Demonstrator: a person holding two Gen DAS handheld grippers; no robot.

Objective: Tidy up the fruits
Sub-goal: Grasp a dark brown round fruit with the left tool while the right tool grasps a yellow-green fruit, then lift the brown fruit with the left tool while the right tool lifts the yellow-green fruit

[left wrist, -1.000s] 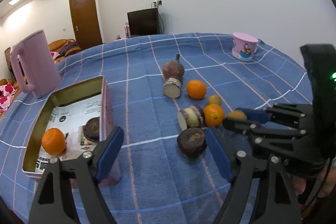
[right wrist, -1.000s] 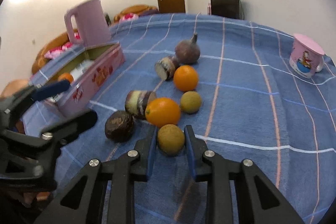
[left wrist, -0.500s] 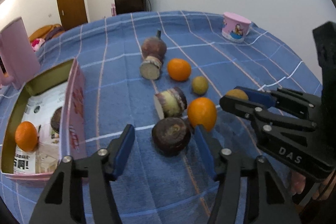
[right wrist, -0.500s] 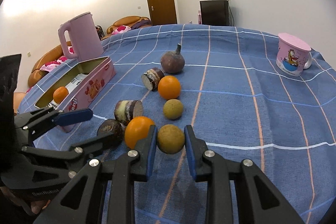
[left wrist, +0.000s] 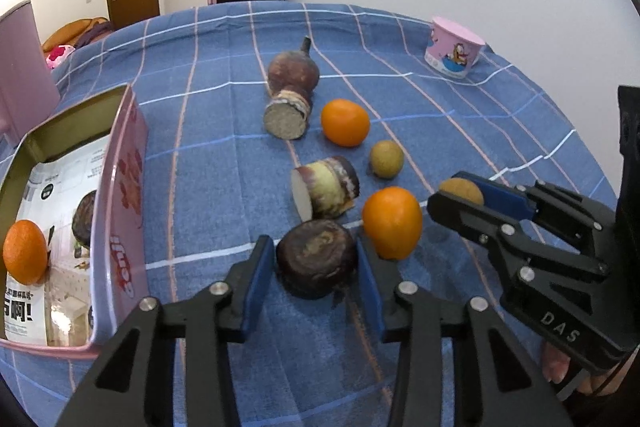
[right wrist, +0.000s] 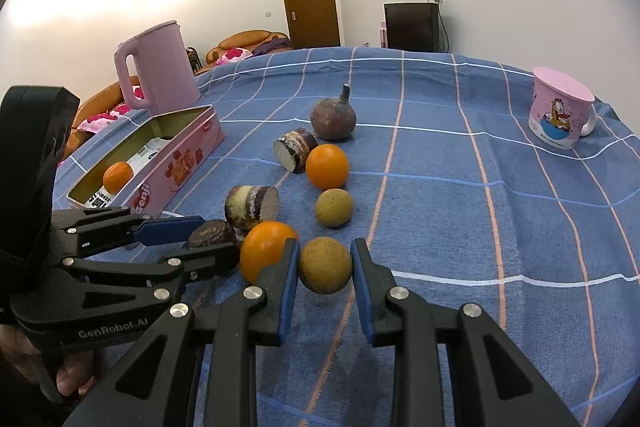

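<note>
Left tool (left wrist: 316,267) is pinching the dark round fruit (left wrist: 316,257) on the table (left wrist: 208,155), just beside the pink tin (left wrist: 120,195). Right tool (right wrist: 325,267) is squeezed onto a brownish-yellow fruit (right wrist: 325,269), further from the tin, past an orange (right wrist: 264,251).

Fruits (left wrist: 345,123) are lying in a loose row down the worktop (left wrist: 200,163), the tin (left wrist: 120,187) sitting left of them and the mug (left wrist: 454,47) standing far right.

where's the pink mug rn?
The pink mug sits upside down at the far right of the blue tablecloth in both views, apart from the fruit.
</note>
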